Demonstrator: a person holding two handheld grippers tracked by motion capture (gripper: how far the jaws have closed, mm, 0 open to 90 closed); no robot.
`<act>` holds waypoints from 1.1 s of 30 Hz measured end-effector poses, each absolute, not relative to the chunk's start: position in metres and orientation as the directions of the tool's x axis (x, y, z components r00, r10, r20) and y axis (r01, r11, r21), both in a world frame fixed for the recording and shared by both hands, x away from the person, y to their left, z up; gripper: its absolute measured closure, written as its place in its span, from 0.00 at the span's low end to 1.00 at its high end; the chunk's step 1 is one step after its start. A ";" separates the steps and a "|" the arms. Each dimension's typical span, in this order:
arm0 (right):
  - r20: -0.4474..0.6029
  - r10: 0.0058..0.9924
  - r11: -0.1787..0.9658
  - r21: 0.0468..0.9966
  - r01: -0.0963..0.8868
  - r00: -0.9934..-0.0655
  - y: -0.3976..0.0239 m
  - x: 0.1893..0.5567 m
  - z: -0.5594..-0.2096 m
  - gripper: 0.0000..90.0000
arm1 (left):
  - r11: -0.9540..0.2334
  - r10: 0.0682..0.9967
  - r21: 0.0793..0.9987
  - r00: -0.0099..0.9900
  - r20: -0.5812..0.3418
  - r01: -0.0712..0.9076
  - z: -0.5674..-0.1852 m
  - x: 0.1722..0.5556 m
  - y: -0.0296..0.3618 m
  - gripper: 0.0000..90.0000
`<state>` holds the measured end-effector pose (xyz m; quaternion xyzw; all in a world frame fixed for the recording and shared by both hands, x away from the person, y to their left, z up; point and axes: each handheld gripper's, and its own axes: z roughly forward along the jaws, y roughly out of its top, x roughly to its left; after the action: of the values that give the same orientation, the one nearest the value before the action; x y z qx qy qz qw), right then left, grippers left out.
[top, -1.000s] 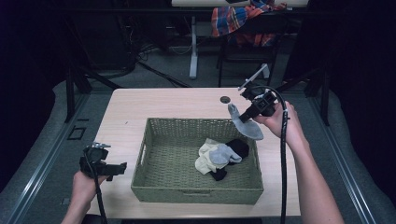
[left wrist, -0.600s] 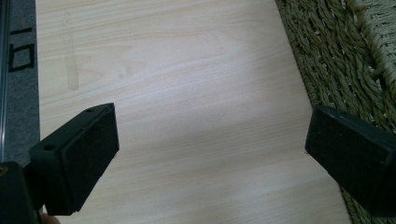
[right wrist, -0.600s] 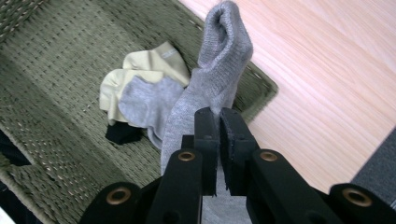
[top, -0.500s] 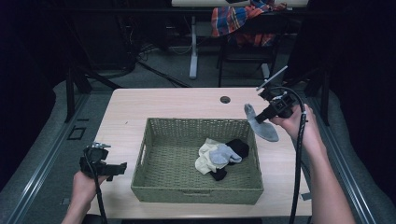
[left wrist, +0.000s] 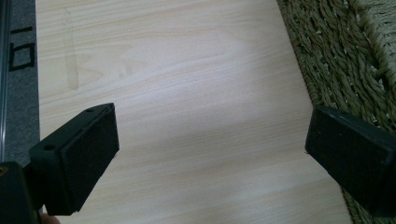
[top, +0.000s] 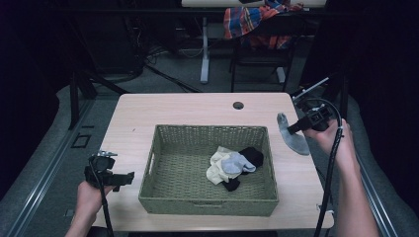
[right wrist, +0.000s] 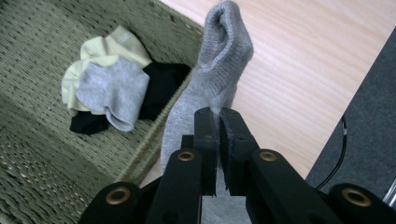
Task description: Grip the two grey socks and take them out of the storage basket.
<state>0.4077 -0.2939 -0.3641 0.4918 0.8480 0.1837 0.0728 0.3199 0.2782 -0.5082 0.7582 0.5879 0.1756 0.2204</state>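
1. My right gripper (right wrist: 218, 122) pinches a ribbed grey sock (right wrist: 219, 70), its black jaws clamped tight on the soft knit.
2. The sock dangles limp over the pale wood-grain table (top: 163, 111), just right of the woven green basket (top: 207, 133).
3. Inside the basket, cream, grey and black socks (top: 232, 165) lie bunched.
4. My left gripper (left wrist: 210, 154) hangs with its jaws wide apart and empty above bare tabletop beside the basket's left wall.

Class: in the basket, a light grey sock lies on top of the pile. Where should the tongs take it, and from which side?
Pinch the light grey sock at its free end toward the black sock, coming straight down: it lies flat, topmost, with the basket walls barring any sideways approach.
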 end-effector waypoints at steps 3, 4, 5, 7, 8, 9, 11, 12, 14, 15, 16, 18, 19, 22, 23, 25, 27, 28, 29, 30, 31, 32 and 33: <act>0.050 0.867 0.444 0.374 0.814 -0.496 -0.298 0.408 -0.369 0.96 | -0.212 0.969 0.538 0.249 0.005 0.816 -0.508 0.320 0.278 0.03; 0.049 0.868 0.443 0.372 0.816 -0.494 -0.299 0.409 -0.372 0.96 | -0.213 0.968 0.538 0.250 0.005 0.815 -0.508 0.320 0.279 0.03; 0.043 0.874 0.440 0.356 0.825 -0.484 -0.300 0.410 -0.378 0.96 | -0.214 0.968 0.538 0.250 0.006 0.815 -0.507 0.320 0.279 0.03; 0.042 0.875 0.439 0.348 0.828 -0.482 -0.301 0.411 -0.381 0.96 | -0.211 0.969 0.541 0.249 0.004 0.814 -0.507 0.320 0.279 0.03; 0.044 0.879 0.431 0.349 0.832 -0.475 -0.301 0.412 -0.384 0.96 | -0.215 0.968 0.539 0.252 0.006 0.814 -0.507 0.320 0.279 0.03; 0.039 0.879 0.436 0.338 0.834 -0.475 -0.302 0.413 -0.386 0.96 | -0.214 0.968 0.542 0.250 0.007 0.813 -0.508 0.320 0.279 0.03; 0.043 0.879 0.437 0.329 0.837 -0.475 -0.303 0.415 -0.391 0.96 | -0.213 0.968 0.541 0.250 0.006 0.814 -0.508 0.320 0.280 0.03; 0.039 0.883 0.432 0.327 0.840 -0.468 -0.303 0.416 -0.393 0.96 | -0.212 0.968 0.541 0.250 0.004 0.814 -0.508 0.320 0.279 0.03; 0.042 0.882 0.433 0.317 0.844 -0.469 -0.303 0.417 -0.398 0.96 | -0.212 0.968 0.542 0.250 0.004 0.813 -0.507 0.320 0.280 0.03; 0.040 0.885 0.430 0.309 0.848 -0.464 -0.303 0.419 -0.404 0.96 | -0.208 0.969 0.545 0.247 0.003 0.812 -0.508 0.320 0.280 0.03; 0.040 0.885 0.430 0.309 0.848 -0.464 -0.303 0.419 -0.404 0.96 | -0.208 0.969 0.545 0.247 0.003 0.812 -0.508 0.320 0.280 0.03; 0.037 0.887 0.430 0.296 0.853 -0.460 -0.302 0.421 -0.409 0.96 | -0.210 0.969 0.544 0.249 0.003 0.812 -0.507 0.320 0.280 0.03; 0.047 0.886 0.430 0.290 0.855 -0.462 -0.302 0.424 -0.416 0.96 | -0.211 0.968 0.544 0.249 0.004 0.812 -0.507 0.320 0.280 0.03; 0.046 0.886 0.432 0.279 0.857 -0.462 -0.301 0.426 -0.423 0.96 | -0.210 0.969 0.544 0.248 0.004 0.812 -0.507 0.320 0.280 0.03; 0.049 0.888 0.428 0.273 0.862 -0.456 -0.300 0.427 -0.426 0.96 | -0.210 0.969 0.544 0.248 0.004 0.812 -0.508 0.320 0.280 0.03; 0.054 0.884 0.437 0.254 0.863 -0.464 -0.300 0.430 -0.433 0.96 | -0.211 0.969 0.543 0.248 0.005 0.813 -0.507 0.320 0.279 0.03; 0.063 0.886 0.432 0.244 0.868 -0.459 -0.301 0.432 -0.441 0.96 | -0.212 0.968 0.543 0.249 0.006 0.812 -0.507 0.320 0.279 0.03; 0.072 0.889 0.422 0.248 0.872 -0.451 -0.300 0.432 -0.446 0.96 | -0.209 0.969 0.546 0.247 0.004 0.811 -0.507 0.320 0.279 0.03; 0.075 0.892 0.416 0.248 0.875 -0.446 -0.301 0.433 -0.449 0.96 | -0.208 0.969 0.546 0.245 0.005 0.811 -0.507 0.319 0.279 0.03; 0.075 0.889 0.426 0.230 0.875 -0.452 -0.302 0.434 -0.452 0.96 | -0.207 0.970 0.548 0.245 0.005 0.811 -0.507 0.319 0.279 0.03; 0.074 0.894 0.415 0.234 0.879 -0.441 -0.301 0.434 -0.456 0.96 | -0.207 0.970 0.548 0.244 0.006 0.811 -0.507 0.319 0.279 0.03; 0.072 0.895 0.415 0.227 0.881 -0.440 -0.301 0.435 -0.459 0.96 | -0.207 0.970 0.548 0.244 0.005 0.811 -0.507 0.319 0.279 0.03; 0.074 0.896 0.414 0.222 0.883 -0.439 -0.301 0.435 -0.462 0.96 | -0.208 0.970 0.547 0.244 0.006 0.811 -0.507 0.319 0.279 0.03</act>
<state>0.4351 -0.3011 -0.4622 0.5290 0.8404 0.1145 0.0281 0.3190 0.2791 -0.5069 0.7565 0.5884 0.1778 0.2235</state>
